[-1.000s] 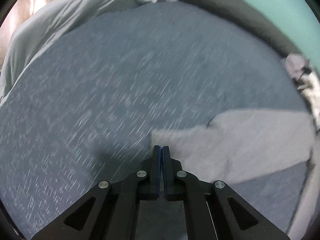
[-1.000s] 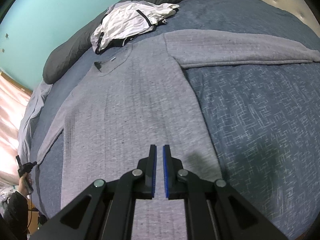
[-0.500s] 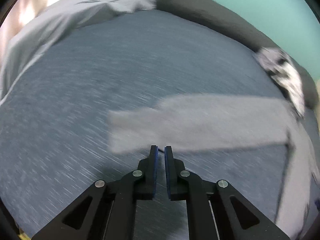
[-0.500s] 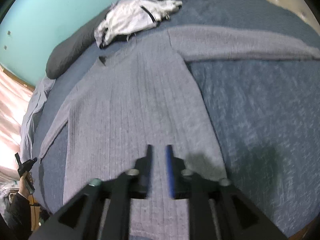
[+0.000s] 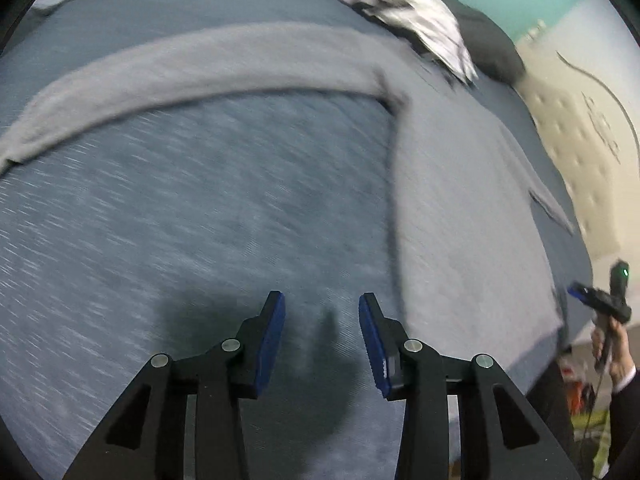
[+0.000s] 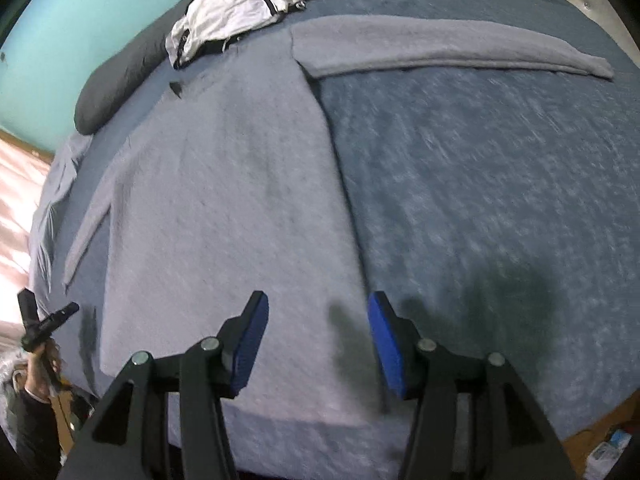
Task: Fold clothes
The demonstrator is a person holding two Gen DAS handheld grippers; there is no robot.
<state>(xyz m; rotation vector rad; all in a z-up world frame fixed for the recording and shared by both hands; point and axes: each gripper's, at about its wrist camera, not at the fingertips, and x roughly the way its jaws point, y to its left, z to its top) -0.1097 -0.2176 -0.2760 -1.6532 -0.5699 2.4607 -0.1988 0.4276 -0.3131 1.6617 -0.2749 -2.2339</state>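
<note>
A grey long-sleeved sweater point(image 6: 224, 208) lies flat on the blue bedspread point(image 6: 480, 200), sleeves spread to both sides. My right gripper point(image 6: 318, 306) hovers over the sweater's lower right edge, its jaws opening with nothing between them. In the left wrist view the sweater's body point(image 5: 472, 220) runs down the right and one sleeve point(image 5: 192, 68) arcs across the top. My left gripper point(image 5: 322, 304) is over bare bedspread point(image 5: 180, 220) left of the body, jaws opening and empty. The other gripper point(image 5: 600, 304) shows at the far right, in a hand.
A crumpled white and black garment point(image 6: 244, 8) lies near the sweater's collar, against a dark long pillow point(image 6: 120, 84). A padded beige headboard point(image 5: 580, 152) is on the right in the left wrist view. The bed's front edge point(image 6: 592, 420) is close below my right gripper.
Both grippers have gone from shut to open. The left one let go of the sleeve end and swept sideways toward the sweater's body. The right one shifted slightly toward the sweater's right edge.
</note>
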